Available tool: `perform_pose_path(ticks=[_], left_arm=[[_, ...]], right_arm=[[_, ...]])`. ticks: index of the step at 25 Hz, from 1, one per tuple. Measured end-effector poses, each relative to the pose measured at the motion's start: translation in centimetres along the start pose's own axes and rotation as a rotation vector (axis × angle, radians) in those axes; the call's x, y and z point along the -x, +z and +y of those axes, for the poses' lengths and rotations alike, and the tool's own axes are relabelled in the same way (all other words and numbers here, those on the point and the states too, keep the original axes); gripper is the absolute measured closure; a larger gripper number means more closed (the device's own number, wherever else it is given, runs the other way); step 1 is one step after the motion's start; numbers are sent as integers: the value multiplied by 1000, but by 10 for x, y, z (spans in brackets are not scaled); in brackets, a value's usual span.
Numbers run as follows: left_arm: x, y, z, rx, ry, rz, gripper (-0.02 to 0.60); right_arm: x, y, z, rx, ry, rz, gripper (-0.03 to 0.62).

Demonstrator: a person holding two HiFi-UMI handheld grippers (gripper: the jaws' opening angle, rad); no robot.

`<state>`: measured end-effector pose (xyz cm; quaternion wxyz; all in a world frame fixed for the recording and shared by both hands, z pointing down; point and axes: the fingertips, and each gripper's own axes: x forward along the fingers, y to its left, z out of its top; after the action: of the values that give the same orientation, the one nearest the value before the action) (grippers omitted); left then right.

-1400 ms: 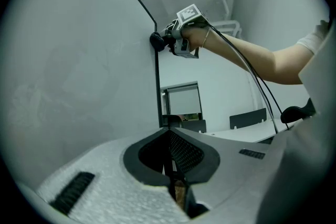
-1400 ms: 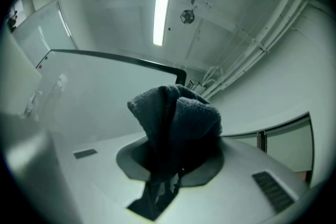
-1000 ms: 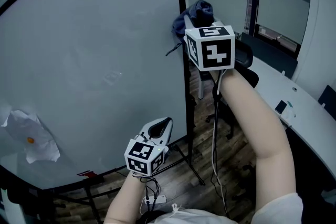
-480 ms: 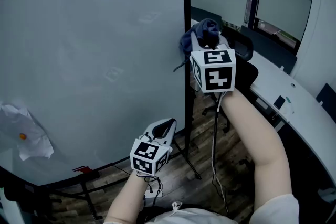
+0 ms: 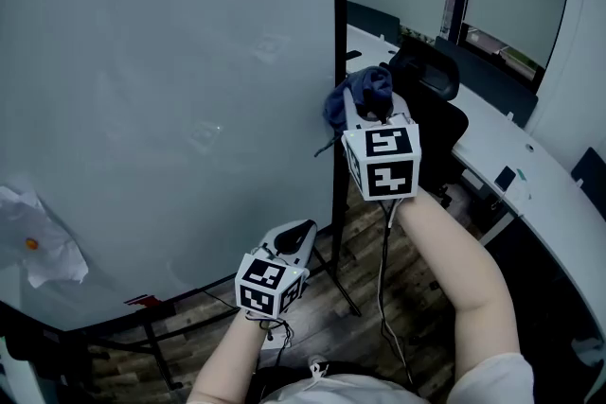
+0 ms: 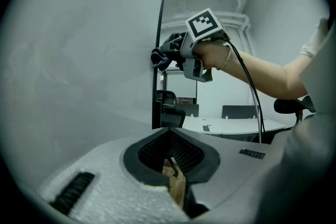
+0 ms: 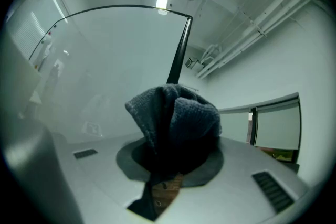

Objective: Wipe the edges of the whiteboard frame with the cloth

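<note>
Whiteboard [image 5: 170,109]: fills the left of the head view. Its frame edge [image 5: 338,33] runs upright down the middle.
Cloth [image 5: 360,95]: between the jaws of the right gripper [image 5: 367,114], against the frame edge.
Left gripper [image 5: 294,239]: lower, before the board's lower right corner.
Crumpled paper [image 5: 43,246]: on the board, lower left.
Chair [image 5: 431,95]: right of the frame edge, behind the cloth.
Desk [image 5: 544,189]: right of the chair, with a phone [image 5: 506,178] on it.

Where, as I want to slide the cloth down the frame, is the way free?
The black frame edge is bare above and below the cloth in the right gripper; the whiteboard beside it is bare. Crowded: the office chair on the right, the left gripper near the bottom corner.
</note>
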<state>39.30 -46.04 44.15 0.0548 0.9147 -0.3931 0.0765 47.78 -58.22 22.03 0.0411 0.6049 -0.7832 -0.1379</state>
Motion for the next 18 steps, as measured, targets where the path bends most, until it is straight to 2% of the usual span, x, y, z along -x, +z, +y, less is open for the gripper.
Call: perform_pose_path(ticks=[8,18], left_arm=[[4,-27,2,25,10,44,563],[14,-55,23,107,64,63,563]], right_arm=[[8,-55,34,55,70,65,517],[13,-119,50,-16,111,158,517]])
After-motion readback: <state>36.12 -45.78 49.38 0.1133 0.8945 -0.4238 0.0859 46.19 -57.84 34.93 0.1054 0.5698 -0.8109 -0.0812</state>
